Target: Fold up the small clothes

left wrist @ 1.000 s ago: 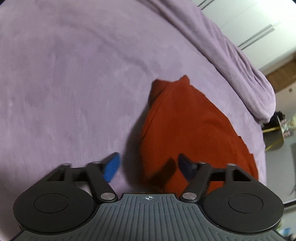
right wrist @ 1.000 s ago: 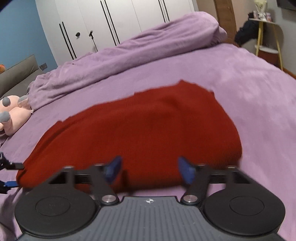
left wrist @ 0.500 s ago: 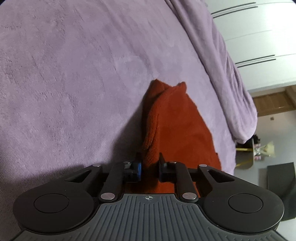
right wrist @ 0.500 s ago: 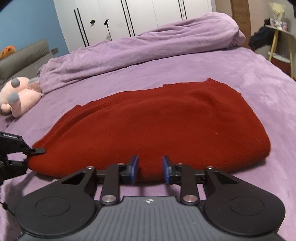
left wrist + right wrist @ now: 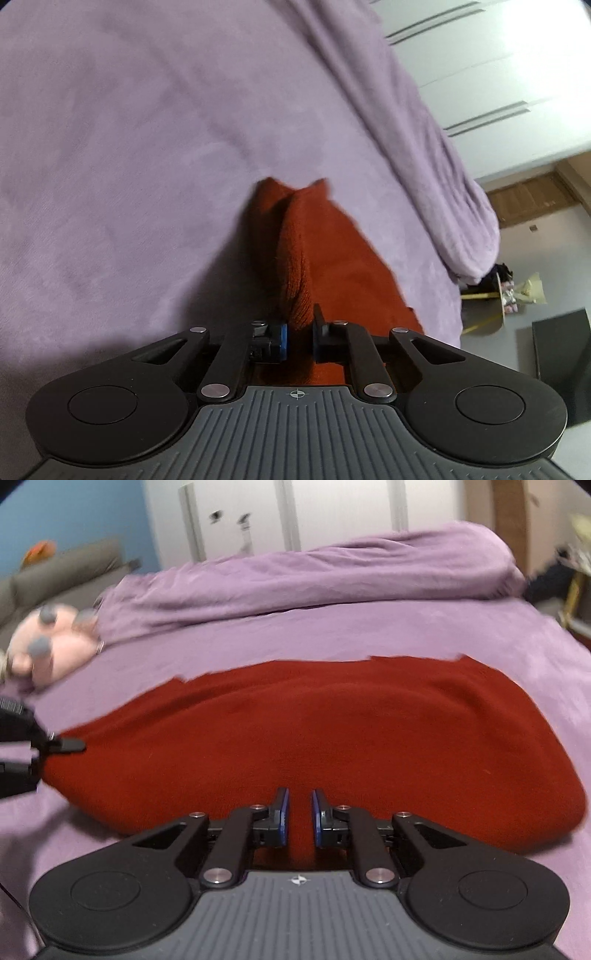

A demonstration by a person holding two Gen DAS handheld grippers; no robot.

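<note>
A dark red knit garment (image 5: 314, 738) lies on the purple bed (image 5: 480, 635). My right gripper (image 5: 299, 814) is shut on its near edge, with red cloth between the blue pads. My left gripper (image 5: 300, 334) is shut on the garment's (image 5: 325, 258) left end, a ridge of cloth rising from the jaws. In the right wrist view the left gripper (image 5: 55, 744) shows at the far left, clamped on the garment's corner.
A rolled purple duvet (image 5: 314, 576) lies along the far side of the bed. A pink plush toy (image 5: 51, 642) sits at the back left. White wardrobe doors (image 5: 295, 517) stand behind. A yellow side table (image 5: 495, 295) stands beside the bed.
Both grippers went from open to shut on the garment's edge. The held edge now rises a little off the bed.
</note>
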